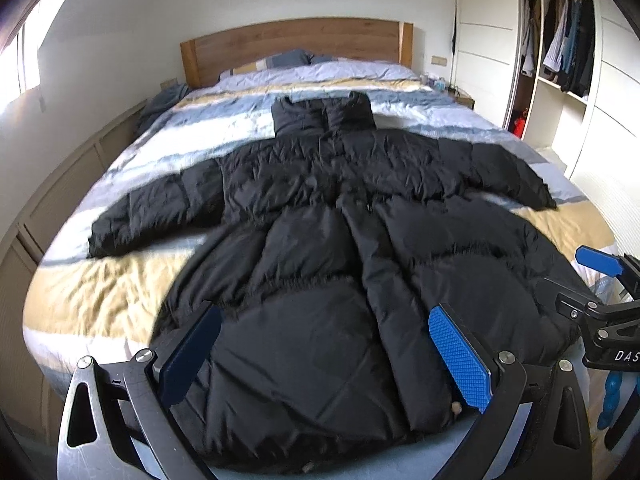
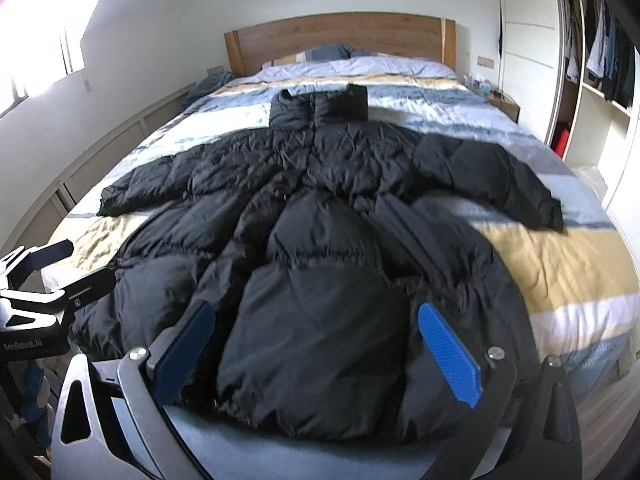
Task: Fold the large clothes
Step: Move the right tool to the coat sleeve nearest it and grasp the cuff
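Observation:
A long black puffer coat [image 1: 320, 216] lies flat on the bed, front up, collar toward the headboard, both sleeves spread out to the sides. Its hem hangs at the foot edge nearest me. My left gripper [image 1: 326, 320] hovers open just above the hem's left half, nothing between its blue pads. In the right wrist view the same coat [image 2: 320, 208] fills the middle, and my right gripper [image 2: 316, 316] stands open over the hem's right half. Each gripper shows at the edge of the other's view: the right one [image 1: 600, 284] and the left one [image 2: 68, 268].
The bed has a striped blue, white and yellow duvet [image 1: 104, 296] and a wooden headboard [image 1: 296, 46]. An open wardrobe with hanging clothes [image 1: 564, 48] stands at the right. A low panelled wall [image 1: 60, 200] runs along the left, under a bright window.

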Tool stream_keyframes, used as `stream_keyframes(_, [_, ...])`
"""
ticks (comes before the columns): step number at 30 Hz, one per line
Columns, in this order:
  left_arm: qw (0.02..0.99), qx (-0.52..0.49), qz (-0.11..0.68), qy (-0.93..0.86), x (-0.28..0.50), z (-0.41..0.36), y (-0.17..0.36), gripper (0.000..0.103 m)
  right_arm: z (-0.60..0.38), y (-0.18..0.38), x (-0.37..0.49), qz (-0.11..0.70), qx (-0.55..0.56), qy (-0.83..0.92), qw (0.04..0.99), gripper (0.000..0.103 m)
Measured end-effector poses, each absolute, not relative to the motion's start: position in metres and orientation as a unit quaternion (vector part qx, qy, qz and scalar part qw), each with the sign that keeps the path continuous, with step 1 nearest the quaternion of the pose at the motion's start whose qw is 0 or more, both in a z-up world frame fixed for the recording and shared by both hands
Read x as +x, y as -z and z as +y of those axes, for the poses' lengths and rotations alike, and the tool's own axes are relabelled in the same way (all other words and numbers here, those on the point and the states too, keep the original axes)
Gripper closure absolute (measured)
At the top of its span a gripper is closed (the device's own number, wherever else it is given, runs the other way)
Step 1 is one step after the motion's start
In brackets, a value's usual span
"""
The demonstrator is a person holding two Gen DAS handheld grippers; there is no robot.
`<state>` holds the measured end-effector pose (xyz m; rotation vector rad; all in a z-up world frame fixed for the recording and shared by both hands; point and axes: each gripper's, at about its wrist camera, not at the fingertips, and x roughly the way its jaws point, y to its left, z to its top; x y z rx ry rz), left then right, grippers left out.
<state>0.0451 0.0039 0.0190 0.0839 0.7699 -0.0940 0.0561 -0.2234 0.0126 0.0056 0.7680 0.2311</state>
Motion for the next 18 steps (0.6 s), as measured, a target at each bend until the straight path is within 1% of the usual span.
stream_keyframes(4, [0.933,0.035,0.355,0.042,0.061,0.019,-0.04,0.001,-0.229,-0.032,0.074,0.363,0.015,-0.119,0.924,0.0])
stream_keyframes(7, [0.932,0.024,0.359,0.042,0.081,0.032,-0.051,0.001,-0.239,-0.049,0.092,0.349,0.026,-0.113,0.93,0.0])
stream_keyframes(10, [0.931,0.013,0.363,0.031,0.103,0.046,-0.061,0.001,-0.251,-0.068,0.117,0.33,0.043,-0.104,0.937,0.0])
stream_keyframes(14, [0.939,-0.005,0.345,0.008,0.13,0.068,-0.083,0.001,-0.276,-0.093,0.157,0.303,0.074,-0.085,0.946,0.0])
stream_keyframes(18, [0.945,-0.015,0.325,-0.022,0.154,0.088,-0.1,0.001,-0.312,-0.099,0.194,0.282,0.117,-0.053,0.951,0.0])
